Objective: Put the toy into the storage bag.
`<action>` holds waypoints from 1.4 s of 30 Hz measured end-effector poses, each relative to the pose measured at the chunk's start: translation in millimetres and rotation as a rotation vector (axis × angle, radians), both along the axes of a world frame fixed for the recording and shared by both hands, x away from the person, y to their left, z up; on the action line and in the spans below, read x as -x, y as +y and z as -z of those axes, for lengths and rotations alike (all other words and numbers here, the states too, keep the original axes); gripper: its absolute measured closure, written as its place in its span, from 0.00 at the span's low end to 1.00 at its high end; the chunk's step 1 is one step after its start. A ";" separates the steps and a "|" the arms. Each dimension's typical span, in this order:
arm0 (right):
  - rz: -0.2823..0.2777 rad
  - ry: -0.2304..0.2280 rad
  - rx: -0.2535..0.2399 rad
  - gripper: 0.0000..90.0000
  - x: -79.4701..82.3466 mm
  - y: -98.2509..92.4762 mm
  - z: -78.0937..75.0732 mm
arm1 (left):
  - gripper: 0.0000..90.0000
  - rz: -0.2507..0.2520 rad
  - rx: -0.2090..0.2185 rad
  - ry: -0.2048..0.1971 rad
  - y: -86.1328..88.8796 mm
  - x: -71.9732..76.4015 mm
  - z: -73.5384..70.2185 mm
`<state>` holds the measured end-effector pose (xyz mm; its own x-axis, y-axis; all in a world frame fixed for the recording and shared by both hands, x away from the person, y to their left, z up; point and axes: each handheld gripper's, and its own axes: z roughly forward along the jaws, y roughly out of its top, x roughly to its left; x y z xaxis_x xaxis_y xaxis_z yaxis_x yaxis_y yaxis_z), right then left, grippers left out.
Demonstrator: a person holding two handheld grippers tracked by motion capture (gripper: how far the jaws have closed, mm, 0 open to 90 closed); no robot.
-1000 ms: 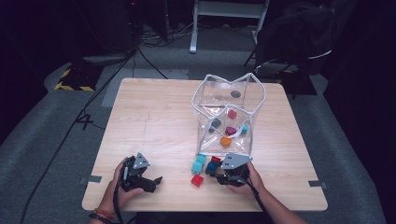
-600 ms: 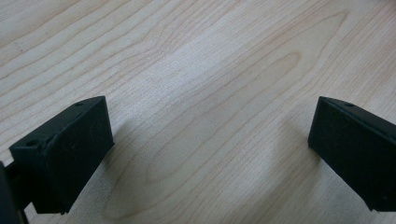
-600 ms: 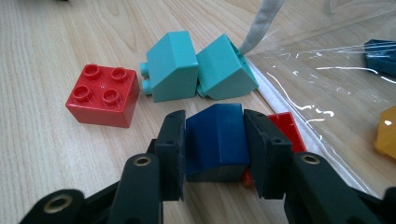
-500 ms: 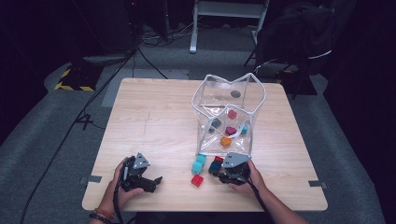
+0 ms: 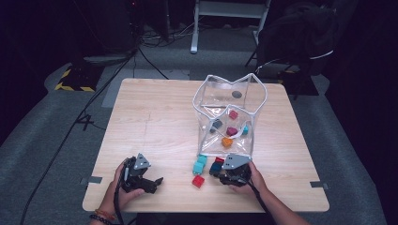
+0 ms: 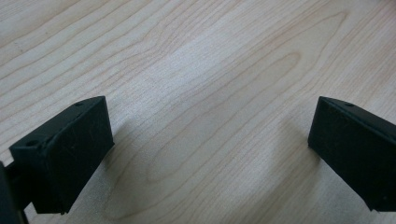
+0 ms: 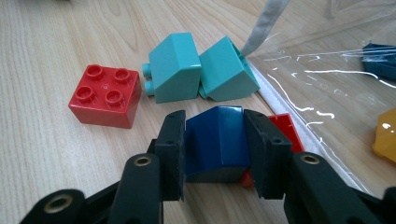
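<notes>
Dark floor and black cables lay all around a light wooden counter (image 5: 155, 122).

Nearest to the person, the left gripper (image 5: 152, 183) rested low over bare wood at the front left of the counter. Its two black jaws stood wide apart with nothing between them, as the left gripper view showed.

At the front right, the right gripper (image 7: 215, 154) was squeezed shut on a dark blue block (image 7: 217, 140). Both black pads pressed on the block's sides. The block sat on the counter, or very close above it; I could not tell which. A second red block (image 7: 282, 130) peeked out just behind the right pad.

A little farther on lay a red block (image 7: 105, 95) with four round studs on top. It was on the counter, to the left of the blue one in the right gripper view. Past it lay two teal blocks (image 7: 201, 70), side by side and touching. The one on the right leaned against the edge of a clear plastic bag (image 5: 230, 89).

The bag stood open behind the blocks, with a white rim. Inside it were more small blocks: an orange one (image 5: 227, 141), a dark red one (image 5: 232, 131), a pink one (image 5: 233, 114) and a dark one (image 5: 217, 124).

Farthest back, past the counter, stood the legs of a white stand (image 5: 195, 28).
</notes>
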<state>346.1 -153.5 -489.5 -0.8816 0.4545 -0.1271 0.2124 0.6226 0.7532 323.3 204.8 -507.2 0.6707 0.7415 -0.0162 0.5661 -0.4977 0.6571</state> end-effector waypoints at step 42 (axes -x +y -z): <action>-0.051 0.024 -0.117 0.98 4.2 -7.6 -14.3 | 0.00 0.000 0.000 0.000 0.0 0.0 0.0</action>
<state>341.9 -161.2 -475.2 -0.9059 0.4200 -0.0544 0.2017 0.5410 0.8165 323.3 204.8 -507.2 0.6706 0.7417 -0.0164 0.5663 -0.4975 0.6572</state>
